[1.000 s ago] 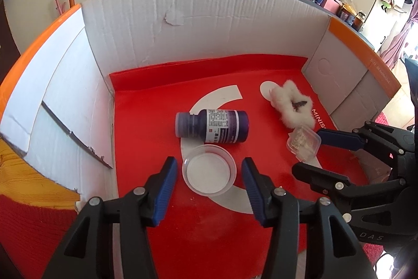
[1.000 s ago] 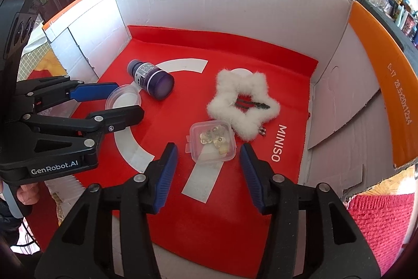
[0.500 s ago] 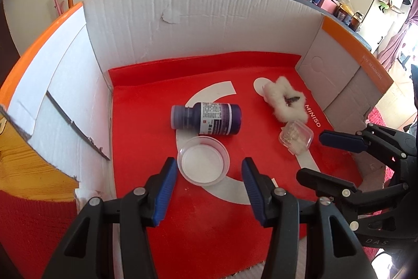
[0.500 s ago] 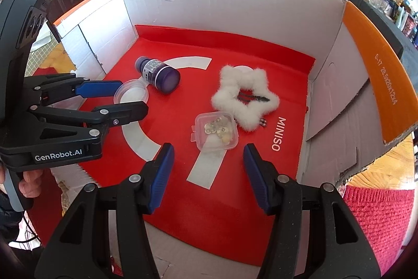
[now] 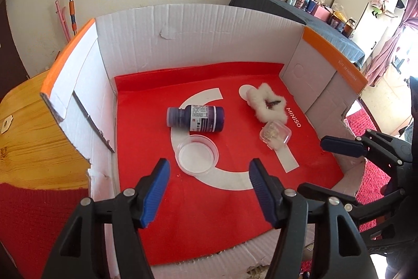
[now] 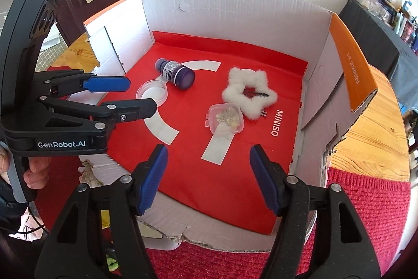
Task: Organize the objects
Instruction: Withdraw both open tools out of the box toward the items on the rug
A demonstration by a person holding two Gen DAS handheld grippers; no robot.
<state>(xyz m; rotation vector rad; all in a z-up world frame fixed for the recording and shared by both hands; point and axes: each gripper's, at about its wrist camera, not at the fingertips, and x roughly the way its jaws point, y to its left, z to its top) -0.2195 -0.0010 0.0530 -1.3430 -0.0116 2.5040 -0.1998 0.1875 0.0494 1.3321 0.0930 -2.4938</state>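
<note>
Clear plastic marks the two nearest things: a round lid (image 5: 197, 154) lying flat left of centre on the red liner (image 5: 209, 221) of the cardboard box (image 5: 198, 28), and a small square box of trinkets (image 6: 226, 119) to its right. Just beyond the lid a purple bottle (image 5: 196, 119) lies on its side, touching or nearly touching it; the fluffy white star clip (image 6: 249, 95) sits at the trinket box's far edge. All four rest in the box, so the placing step looks done. The left gripper (image 5: 207, 191) hangs near of the lid, the right gripper (image 6: 206, 178) near of the trinket box; both jaws are opening with nothing between them. Next comes fetching another item or tidying the fallen bottle.
</note>
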